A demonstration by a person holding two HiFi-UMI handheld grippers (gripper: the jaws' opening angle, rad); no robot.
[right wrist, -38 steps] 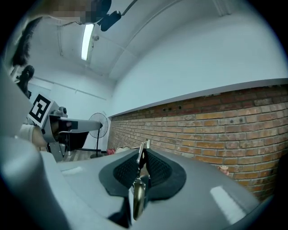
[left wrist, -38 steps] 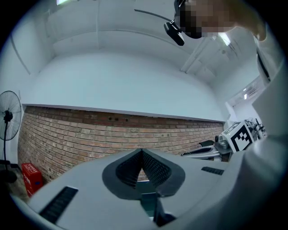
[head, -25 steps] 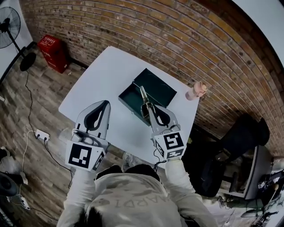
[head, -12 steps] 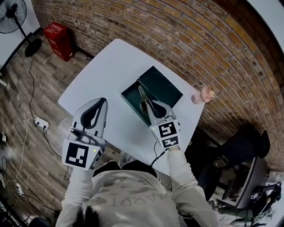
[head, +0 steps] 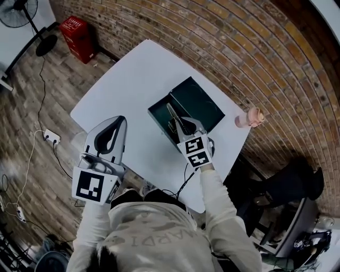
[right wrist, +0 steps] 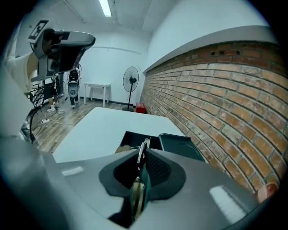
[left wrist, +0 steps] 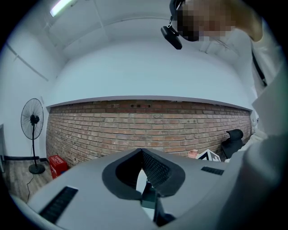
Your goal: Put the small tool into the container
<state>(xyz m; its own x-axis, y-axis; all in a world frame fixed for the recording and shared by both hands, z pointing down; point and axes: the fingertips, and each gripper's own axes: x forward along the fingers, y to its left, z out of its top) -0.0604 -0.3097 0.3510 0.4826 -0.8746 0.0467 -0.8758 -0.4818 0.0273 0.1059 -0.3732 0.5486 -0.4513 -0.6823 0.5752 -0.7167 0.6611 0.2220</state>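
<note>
The right gripper (head: 179,123) is clamped on the small tool (head: 170,111); the right gripper view shows both jaws pinched on its lower end, with the metal tip sticking out past them toward 12 o'clock; the tool stands on edge, thin side up. The tip is over the near part of the container (head: 199,103), a dark green box with its lid swung open to the 1 o'clock side; the tool is not in the box yet; whether it touches the rim can't be told.

The left gripper (head: 120,125) hangs at 9 o'clock of the right one, well apart from it, over the near-left edge of the white table (head: 122,79); its jaws are together with nothing between them; its own view looks level at the brick wall (left wrist: 148,126) rather than down at the table.

A pink cup (head: 249,117) stands at the table's 3 o'clock corner, apart from the container. A red crate (head: 78,33) sits on the floor at 10 o'clock, against the wall; a fan (head: 18,6) stands beyond it at 11 o'clock; a power strip (head: 51,138) lies on the floor at 9 o'clock of the table, with its cable trailing away.
</note>
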